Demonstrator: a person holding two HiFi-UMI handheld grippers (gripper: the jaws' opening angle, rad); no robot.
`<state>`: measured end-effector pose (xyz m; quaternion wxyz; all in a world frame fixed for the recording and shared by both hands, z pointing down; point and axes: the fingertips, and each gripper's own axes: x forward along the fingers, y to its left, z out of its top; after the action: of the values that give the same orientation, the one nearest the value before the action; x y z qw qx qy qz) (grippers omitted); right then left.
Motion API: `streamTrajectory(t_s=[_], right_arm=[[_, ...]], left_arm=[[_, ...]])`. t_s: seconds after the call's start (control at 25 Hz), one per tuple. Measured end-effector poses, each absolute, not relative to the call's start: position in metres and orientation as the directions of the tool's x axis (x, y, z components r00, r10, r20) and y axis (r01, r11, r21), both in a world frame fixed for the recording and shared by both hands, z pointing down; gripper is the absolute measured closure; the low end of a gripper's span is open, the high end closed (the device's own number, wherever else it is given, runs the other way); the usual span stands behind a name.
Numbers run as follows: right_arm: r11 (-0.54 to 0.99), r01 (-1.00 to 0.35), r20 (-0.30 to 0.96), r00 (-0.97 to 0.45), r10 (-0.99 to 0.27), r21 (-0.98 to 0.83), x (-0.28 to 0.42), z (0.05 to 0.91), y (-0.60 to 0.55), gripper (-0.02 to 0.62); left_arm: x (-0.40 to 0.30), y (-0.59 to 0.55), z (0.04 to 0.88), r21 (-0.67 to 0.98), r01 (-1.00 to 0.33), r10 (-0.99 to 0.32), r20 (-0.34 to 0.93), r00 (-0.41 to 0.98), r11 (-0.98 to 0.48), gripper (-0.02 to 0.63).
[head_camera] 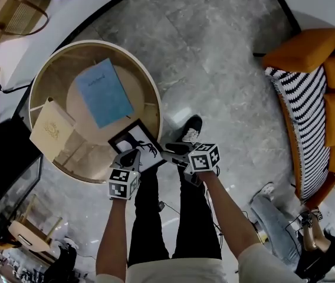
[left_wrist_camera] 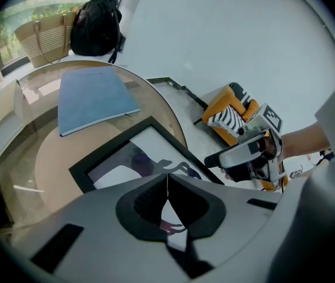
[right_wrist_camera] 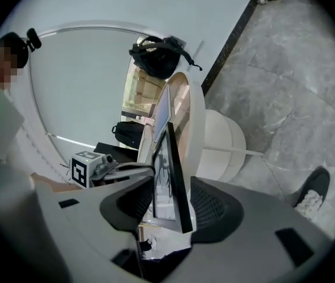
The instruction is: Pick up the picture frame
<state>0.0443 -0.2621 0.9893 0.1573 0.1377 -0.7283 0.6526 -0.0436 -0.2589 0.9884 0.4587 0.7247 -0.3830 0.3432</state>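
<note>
The black picture frame (head_camera: 137, 145) with a black-and-white print lies at the near edge of the round table (head_camera: 150, 81). My left gripper (head_camera: 133, 155) hangs over the frame's near left corner. In the left gripper view its jaws (left_wrist_camera: 167, 184) meet in a thin line, with the frame (left_wrist_camera: 132, 152) showing beneath and beyond them. My right gripper (head_camera: 170, 154) reaches in from the right at the frame's near right edge. In the right gripper view the frame (right_wrist_camera: 170, 175) runs edge-on between the open jaws (right_wrist_camera: 176, 200), with gaps beside the pads.
A blue book (head_camera: 104, 92) and a beige box (head_camera: 52, 128) lie farther back on the table. An orange sofa with a striped cushion (head_camera: 309, 99) stands at the right. Bags (left_wrist_camera: 97, 25) sit beyond the table. The person's shoe (head_camera: 191, 128) is on the grey floor below.
</note>
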Motion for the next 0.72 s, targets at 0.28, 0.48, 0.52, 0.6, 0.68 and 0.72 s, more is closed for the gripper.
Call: streamTrajectory(t_s=[0.28, 0.48, 0.52, 0.6, 0.68, 0.72], right_arm=[[0.116, -0.417, 0.425, -0.904, 0.044, -0.901, 0.032, 1.000, -0.251, 0.373], [0.090, -0.409, 0.414, -0.910, 0.035, -0.908, 0.021, 1.011, -0.242, 0.367], [0.078, -0.405, 0.408, -0.912, 0.029, -0.911, 0.020, 1.013, -0.241, 0.368], [0.051, -0.393, 0.394, -0.919, 0.018, -0.918, 0.019, 1.018, -0.239, 0.368], [0.018, -0.375, 0.375, -0.927, 0.002, -0.927, 0.019, 1.021, -0.239, 0.368], [0.001, -0.364, 0.364, -0.931, -0.006, -0.931, 0.018, 1.021, -0.239, 0.368]], left_arm=[[-0.044, -0.263, 0.994, 0.412, -0.863, -0.237, 0.843, 0.482, -0.291, 0.584], [-0.053, -0.256, 0.999, 0.420, -0.867, -0.260, 0.835, 0.485, -0.270, 0.584], [-0.053, -0.256, 0.999, 0.420, -0.866, -0.264, 0.833, 0.486, -0.270, 0.584], [-0.051, -0.256, 1.000, 0.424, -0.862, -0.265, 0.829, 0.493, -0.277, 0.584], [-0.049, -0.257, 1.000, 0.435, -0.853, -0.262, 0.821, 0.507, -0.289, 0.584], [-0.049, -0.257, 1.001, 0.439, -0.847, -0.259, 0.817, 0.515, -0.299, 0.584]])
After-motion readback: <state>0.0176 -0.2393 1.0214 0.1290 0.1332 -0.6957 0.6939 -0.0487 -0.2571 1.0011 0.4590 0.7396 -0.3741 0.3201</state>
